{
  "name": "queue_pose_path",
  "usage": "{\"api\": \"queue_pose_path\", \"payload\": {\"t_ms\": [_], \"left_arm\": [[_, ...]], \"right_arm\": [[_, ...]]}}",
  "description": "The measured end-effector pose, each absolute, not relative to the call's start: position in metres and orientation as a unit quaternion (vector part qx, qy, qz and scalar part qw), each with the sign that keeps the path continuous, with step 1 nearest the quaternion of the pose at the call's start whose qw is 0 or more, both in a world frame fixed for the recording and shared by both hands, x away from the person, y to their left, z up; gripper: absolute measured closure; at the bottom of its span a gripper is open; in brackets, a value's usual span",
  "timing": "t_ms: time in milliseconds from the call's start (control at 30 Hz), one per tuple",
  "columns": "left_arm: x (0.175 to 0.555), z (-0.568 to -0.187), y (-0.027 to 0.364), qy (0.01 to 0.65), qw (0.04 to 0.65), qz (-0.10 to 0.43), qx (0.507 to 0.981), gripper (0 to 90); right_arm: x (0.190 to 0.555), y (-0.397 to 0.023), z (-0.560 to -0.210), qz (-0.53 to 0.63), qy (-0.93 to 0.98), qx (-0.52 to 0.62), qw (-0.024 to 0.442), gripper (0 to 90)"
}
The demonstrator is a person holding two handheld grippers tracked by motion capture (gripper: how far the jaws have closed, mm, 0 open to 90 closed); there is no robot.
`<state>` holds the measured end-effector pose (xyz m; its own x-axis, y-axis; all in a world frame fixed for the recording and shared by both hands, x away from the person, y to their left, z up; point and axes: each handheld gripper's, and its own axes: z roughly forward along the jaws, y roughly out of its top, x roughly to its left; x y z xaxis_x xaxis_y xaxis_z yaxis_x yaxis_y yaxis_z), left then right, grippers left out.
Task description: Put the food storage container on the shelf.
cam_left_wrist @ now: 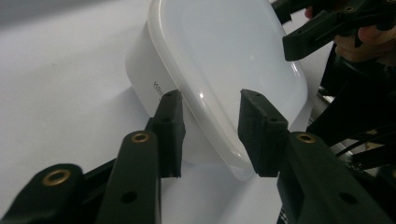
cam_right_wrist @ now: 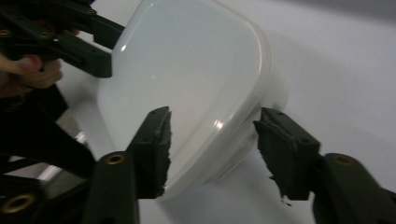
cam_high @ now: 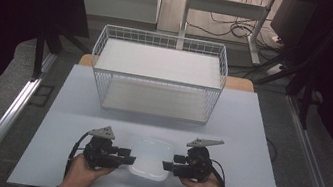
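Observation:
A white plastic container (cam_high: 148,164) with a closed translucent lid sits near the table's front edge. My left gripper (cam_high: 132,160) is at its left side and my right gripper (cam_high: 165,165) at its right side, each held in a hand. In the left gripper view the container (cam_left_wrist: 224,60) has its rim between the wide-apart jaws of the left gripper (cam_left_wrist: 212,133), which is open. The right gripper view shows the container (cam_right_wrist: 187,70) with its edge between the spread jaws of the right gripper (cam_right_wrist: 217,149), also open. Neither gripper presses on the lid.
A white wire basket (cam_high: 163,41) with a white bottom stands at the back of the white table (cam_high: 248,137). Metal rails run along both sides of the table. Cables and a desk frame lie on the floor beyond.

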<state>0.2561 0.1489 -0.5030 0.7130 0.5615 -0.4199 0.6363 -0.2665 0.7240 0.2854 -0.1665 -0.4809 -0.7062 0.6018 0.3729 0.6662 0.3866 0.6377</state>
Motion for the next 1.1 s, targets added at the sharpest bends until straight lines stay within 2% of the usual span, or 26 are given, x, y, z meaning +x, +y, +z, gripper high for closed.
{"api": "queue_pose_path", "payload": {"t_ms": [67, 200, 367, 400, 433, 767, 1100], "left_arm": [[0.253, -0.502, 0.148, 0.386, 0.475, -0.039, 0.790, 63.3], [0.253, -0.504, 0.151, 0.408, 0.481, -0.049, 0.774, 64.7], [0.253, -0.502, 0.157, 0.426, 0.499, -0.050, 0.753, 75.1], [0.253, -0.502, 0.157, 0.426, 0.499, -0.050, 0.753, 77.1], [0.253, -0.502, 0.158, 0.429, 0.505, -0.042, 0.748, 79.3], [0.251, -0.498, 0.154, 0.433, 0.503, -0.004, 0.748, 80.8], [0.256, -0.481, 0.152, 0.422, 0.515, 0.029, 0.746, 80.8]], "right_arm": [[0.282, -0.170, -0.481, -0.406, -0.827, -0.386, 0.049, 52.8], [0.278, -0.168, -0.475, -0.403, -0.830, -0.385, 0.021, 59.4], [0.281, -0.173, -0.474, -0.428, -0.812, -0.396, 0.029, 72.2], [0.281, -0.173, -0.474, -0.428, -0.812, -0.396, 0.029, 72.2], [0.282, -0.173, -0.475, -0.434, -0.806, -0.401, 0.026, 76.7], [0.283, -0.171, -0.476, -0.443, -0.802, -0.400, -0.005, 77.8], [0.286, -0.170, -0.458, -0.464, -0.798, -0.382, -0.042, 77.9]]}}
